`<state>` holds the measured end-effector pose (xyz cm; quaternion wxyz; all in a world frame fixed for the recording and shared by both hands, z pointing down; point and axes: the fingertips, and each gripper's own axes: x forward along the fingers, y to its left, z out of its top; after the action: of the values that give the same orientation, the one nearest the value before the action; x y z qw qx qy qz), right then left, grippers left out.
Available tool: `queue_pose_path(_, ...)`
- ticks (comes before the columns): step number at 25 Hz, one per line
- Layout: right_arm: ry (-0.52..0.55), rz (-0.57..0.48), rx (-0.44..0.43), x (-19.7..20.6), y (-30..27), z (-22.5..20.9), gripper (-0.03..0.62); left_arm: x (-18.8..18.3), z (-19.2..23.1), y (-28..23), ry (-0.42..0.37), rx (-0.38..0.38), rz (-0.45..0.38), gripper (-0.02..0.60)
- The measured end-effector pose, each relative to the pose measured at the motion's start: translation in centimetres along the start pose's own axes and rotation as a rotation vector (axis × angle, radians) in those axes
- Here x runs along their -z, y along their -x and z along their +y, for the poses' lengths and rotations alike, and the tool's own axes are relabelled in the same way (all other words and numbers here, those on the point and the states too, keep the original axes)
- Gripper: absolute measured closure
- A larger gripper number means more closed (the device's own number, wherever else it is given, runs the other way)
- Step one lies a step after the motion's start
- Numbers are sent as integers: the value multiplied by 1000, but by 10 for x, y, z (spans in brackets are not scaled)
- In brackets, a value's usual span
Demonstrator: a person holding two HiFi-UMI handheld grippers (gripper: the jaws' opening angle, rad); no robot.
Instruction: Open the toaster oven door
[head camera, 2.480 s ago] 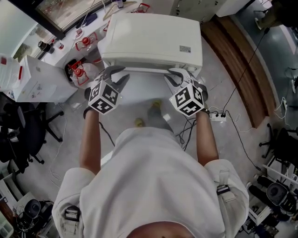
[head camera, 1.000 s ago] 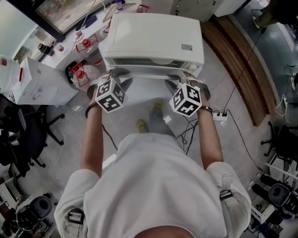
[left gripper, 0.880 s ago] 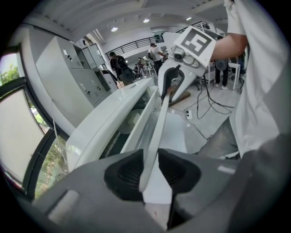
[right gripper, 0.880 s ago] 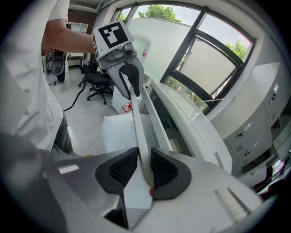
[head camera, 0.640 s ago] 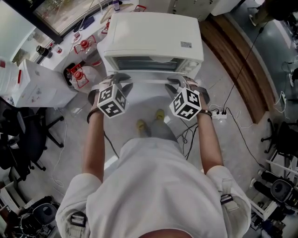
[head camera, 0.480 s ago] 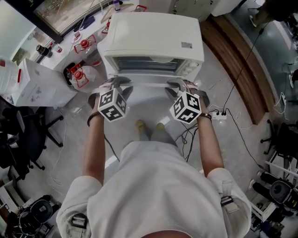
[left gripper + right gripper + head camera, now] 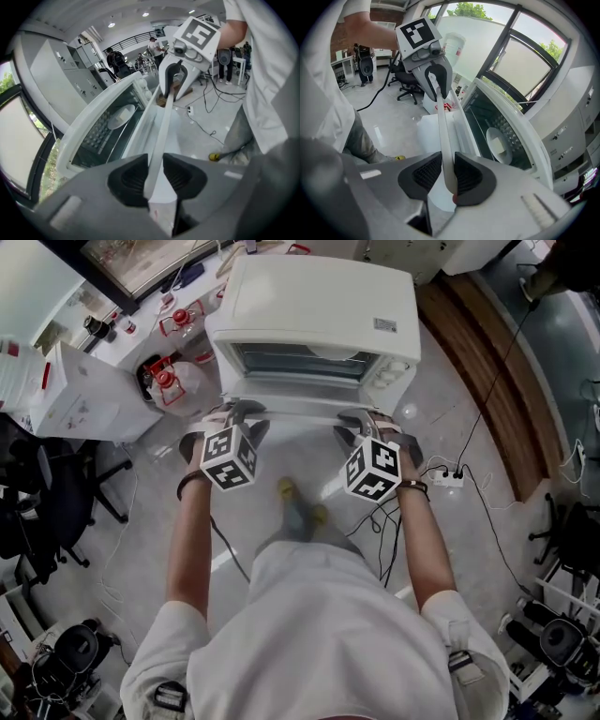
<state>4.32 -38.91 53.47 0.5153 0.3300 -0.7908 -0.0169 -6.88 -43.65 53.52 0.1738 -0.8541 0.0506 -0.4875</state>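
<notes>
While the left tool (image 7: 157, 174) pinches the white handle (image 7: 161, 126) near its left end between dark ribbed pads, the right tool (image 7: 444, 174) is pressed onto the same bar near its right end. The handle sits on the door (image 7: 300, 401) of the white toaster oven (image 7: 319, 306). This door is tilted outward, partly open, and the dark inside shows above it.

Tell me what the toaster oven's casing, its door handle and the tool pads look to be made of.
Toaster oven casing: probably painted sheet metal, smooth matte cream with a soft sheen. Door handle: likely plastic, a glossy white bar, though coated metal is possible. Pads: apparently black rubber, ribbed and dull.
</notes>
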Motion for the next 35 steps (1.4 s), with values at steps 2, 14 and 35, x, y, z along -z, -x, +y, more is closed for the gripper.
queue_pose_path(2, 2, -1, 9, 3, -1, 7, 511, 2, -7, -2, 0, -10, 7, 485)
queue_pose_path(14, 31, 0, 80, 21, -19, 53, 508, 24, -51, -21, 13, -76, 34, 477)
queue_pose_path(35, 36, 17, 194, 36, -41, 97, 503, 48, -93, -38, -19, -190, -8, 477)
